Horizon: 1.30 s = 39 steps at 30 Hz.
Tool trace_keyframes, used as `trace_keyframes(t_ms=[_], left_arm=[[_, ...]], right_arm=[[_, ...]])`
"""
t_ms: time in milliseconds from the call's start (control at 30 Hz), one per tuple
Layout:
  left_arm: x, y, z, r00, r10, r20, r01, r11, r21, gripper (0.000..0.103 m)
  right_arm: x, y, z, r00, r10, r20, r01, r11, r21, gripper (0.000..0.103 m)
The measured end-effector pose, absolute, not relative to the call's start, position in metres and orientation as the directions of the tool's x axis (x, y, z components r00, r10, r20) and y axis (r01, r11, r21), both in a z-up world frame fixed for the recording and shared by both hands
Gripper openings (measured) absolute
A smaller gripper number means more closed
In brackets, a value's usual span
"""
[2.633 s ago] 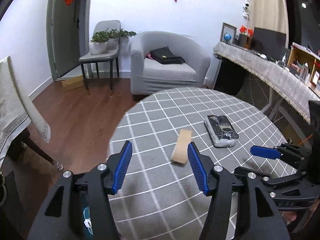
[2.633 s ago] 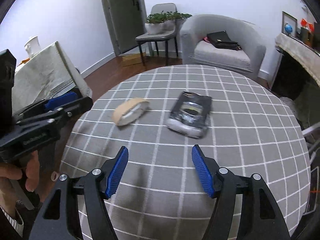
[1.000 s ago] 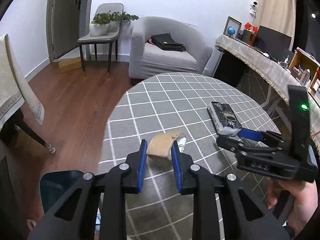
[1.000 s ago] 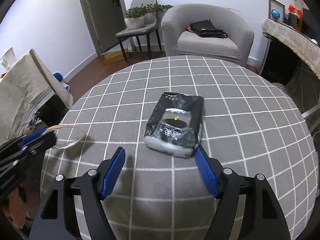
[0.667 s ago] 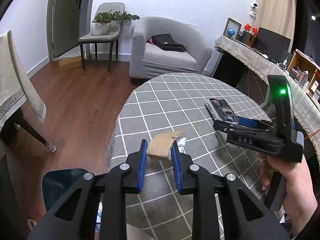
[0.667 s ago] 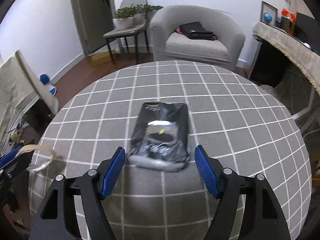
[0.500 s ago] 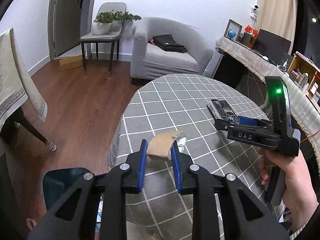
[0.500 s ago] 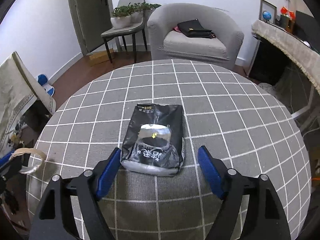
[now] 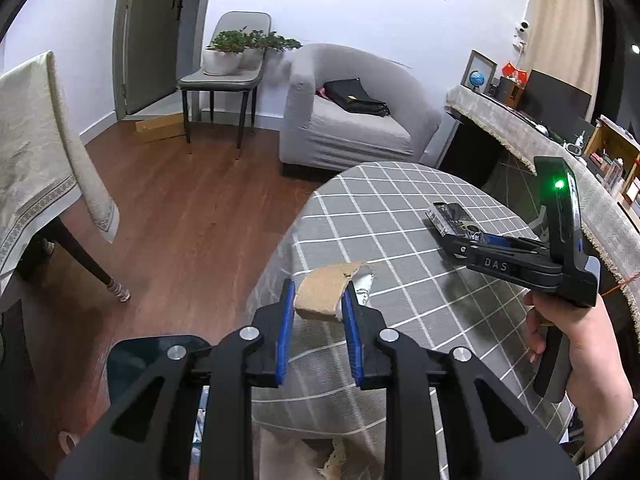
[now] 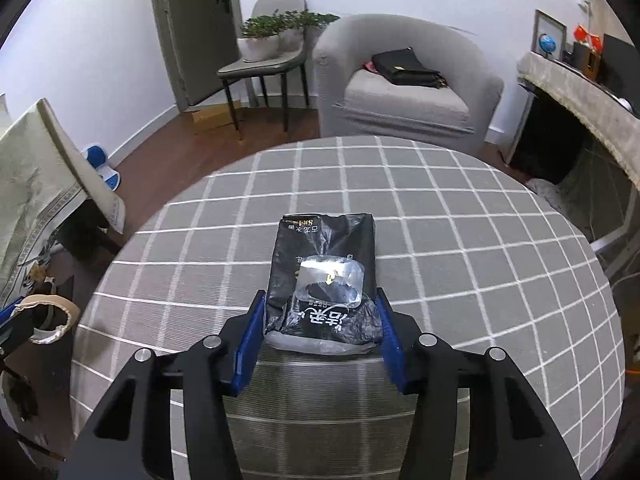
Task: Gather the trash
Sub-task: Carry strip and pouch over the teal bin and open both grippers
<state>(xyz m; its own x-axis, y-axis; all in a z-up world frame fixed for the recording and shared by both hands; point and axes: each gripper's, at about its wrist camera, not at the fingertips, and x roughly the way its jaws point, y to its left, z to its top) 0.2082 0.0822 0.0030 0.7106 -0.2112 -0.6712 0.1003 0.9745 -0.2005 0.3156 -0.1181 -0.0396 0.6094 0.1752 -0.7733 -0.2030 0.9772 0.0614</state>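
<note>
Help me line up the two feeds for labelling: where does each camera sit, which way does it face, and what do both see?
Left wrist: on the left gripper, looking forward and down past the table edge; its fingers clamp a brown paper scrap; a hand holds the right gripper.
Right wrist: on the right gripper, looking down onto the checked table; its jaws, just closing, pinch a black packet.
Shared: table, packet, scrap, grey armchair.

My left wrist camera looks down along my jaws from beyond the round grey checked-cloth bench [image 9: 400, 216], its edge at frame centre, wooden floor [image 9: 172, 216] at left. My right wrist camera sits close over the same bench [image 10: 460, 240]. Both face the grey armchair [image 9: 352, 120] [image 10: 404, 92] at the upper frame.
</note>
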Motion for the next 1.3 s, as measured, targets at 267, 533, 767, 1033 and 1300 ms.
trace_keyframes(t_ms=[267,533,767,1033,1300], left_arm=[[0.199,0.113,0.002,0.715,-0.164,-0.68,0.052,0.982,-0.183,0.025],[0.187,0.16,-0.012,0.699,-0.089,-0.71,-0.036,0.987,-0.159,0.025],[0.18,0.197,-0.037,0.645,-0.019,-0.764,-0.1,0.989,-0.109,0.025],[0.175,0.233,-0.072,0.571,0.044,-0.82,-0.148,0.988,-0.05,0.025],[0.177,0.251,-0.103,0.493,0.031,-0.869,-0.15,0.987,-0.049,0.025]], right_arm=[[0.305,-0.067,-0.026,0.594,0.284,-0.752,-0.317,0.943,0.106,0.052],[0.292,-0.01,-0.022,0.556,0.378,-0.74,-0.423,0.895,0.14,0.052],[0.278,0.041,-0.028,0.5,0.433,-0.75,-0.511,0.847,0.147,0.052],[0.267,0.077,-0.039,0.427,0.491,-0.76,-0.562,0.802,0.203,0.052],[0.254,0.11,-0.056,0.365,0.5,-0.785,-0.603,0.77,0.21,0.052]])
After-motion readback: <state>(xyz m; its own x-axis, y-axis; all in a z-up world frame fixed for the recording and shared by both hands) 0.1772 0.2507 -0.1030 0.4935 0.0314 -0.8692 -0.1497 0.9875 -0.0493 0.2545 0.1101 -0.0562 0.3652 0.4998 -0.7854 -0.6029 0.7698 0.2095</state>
